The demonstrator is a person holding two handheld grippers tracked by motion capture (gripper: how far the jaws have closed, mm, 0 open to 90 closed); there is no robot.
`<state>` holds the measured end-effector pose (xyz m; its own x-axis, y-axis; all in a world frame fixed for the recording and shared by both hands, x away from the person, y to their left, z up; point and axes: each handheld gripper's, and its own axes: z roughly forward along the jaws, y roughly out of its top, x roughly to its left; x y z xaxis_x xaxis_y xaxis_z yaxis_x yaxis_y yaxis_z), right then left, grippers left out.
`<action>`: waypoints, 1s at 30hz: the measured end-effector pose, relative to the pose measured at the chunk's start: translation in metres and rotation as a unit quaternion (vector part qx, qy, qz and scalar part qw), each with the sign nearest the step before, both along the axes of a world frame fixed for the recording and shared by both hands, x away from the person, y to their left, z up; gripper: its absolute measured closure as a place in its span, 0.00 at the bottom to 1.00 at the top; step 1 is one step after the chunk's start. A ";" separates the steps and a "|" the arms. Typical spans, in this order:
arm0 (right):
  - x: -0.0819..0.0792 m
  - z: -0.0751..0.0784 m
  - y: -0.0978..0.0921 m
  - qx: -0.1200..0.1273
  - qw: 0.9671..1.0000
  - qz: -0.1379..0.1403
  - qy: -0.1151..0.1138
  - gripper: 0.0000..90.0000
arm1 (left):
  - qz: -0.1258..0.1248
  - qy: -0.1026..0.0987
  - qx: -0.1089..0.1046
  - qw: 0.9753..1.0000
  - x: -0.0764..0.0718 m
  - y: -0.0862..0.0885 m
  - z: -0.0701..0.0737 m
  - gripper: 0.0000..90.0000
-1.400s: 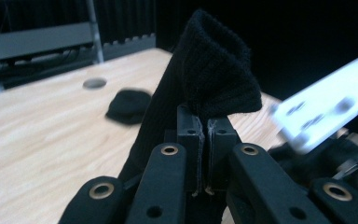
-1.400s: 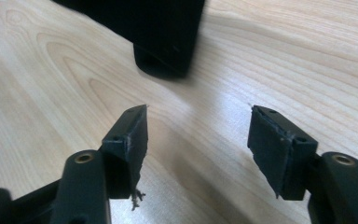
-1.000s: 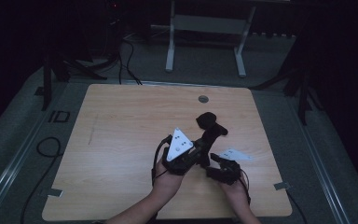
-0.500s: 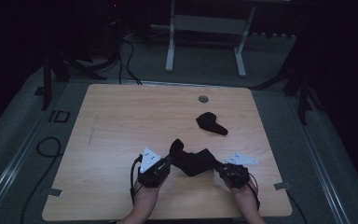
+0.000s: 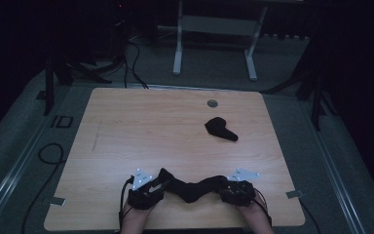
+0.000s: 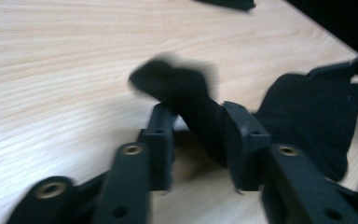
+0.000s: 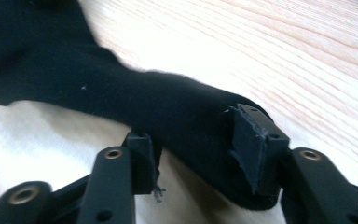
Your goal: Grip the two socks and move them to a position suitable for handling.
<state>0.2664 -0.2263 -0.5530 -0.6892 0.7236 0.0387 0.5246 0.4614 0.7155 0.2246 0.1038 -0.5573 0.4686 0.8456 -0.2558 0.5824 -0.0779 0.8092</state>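
A black sock (image 5: 192, 187) stretches along the front edge of the wooden table (image 5: 141, 131), sagging in the middle between two held grippers. My left gripper (image 5: 159, 184) is shut on its left end, and in the left gripper view the sock (image 6: 177, 84) passes between the jaws of the left gripper (image 6: 199, 128). My right gripper (image 5: 224, 185) is shut on the right end. In the right gripper view the sock (image 7: 74, 88) fills the gap of the right gripper (image 7: 196, 135). A hand holds each gripper at the table's front edge.
A second black sock (image 5: 220, 128) lies apart at the right rear of the table. A round cable grommet (image 5: 212, 103) sits near the back edge. Behind the table stands a white frame (image 5: 177, 44). Cables (image 5: 44, 151) lie on the floor at the left.
Both grippers came back from mid-table to the front edge and spread apart, left going left and right going right. The sock they hold is now pulled out lengthwise between them.
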 end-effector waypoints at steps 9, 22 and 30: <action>-0.022 0.009 -0.034 -0.004 0.999 -0.001 0.038 0.40 | -0.027 -0.007 0.003 1.000 -0.019 0.016 0.007 0.63; -0.023 0.024 -0.053 -0.005 1.000 0.001 0.005 0.96 | -0.121 -0.037 0.065 0.990 0.021 -0.031 0.003 1.00; -0.006 0.019 -0.052 -0.005 1.000 -0.030 0.001 1.00 | -0.145 -0.006 0.109 0.983 0.030 -0.044 -0.010 1.00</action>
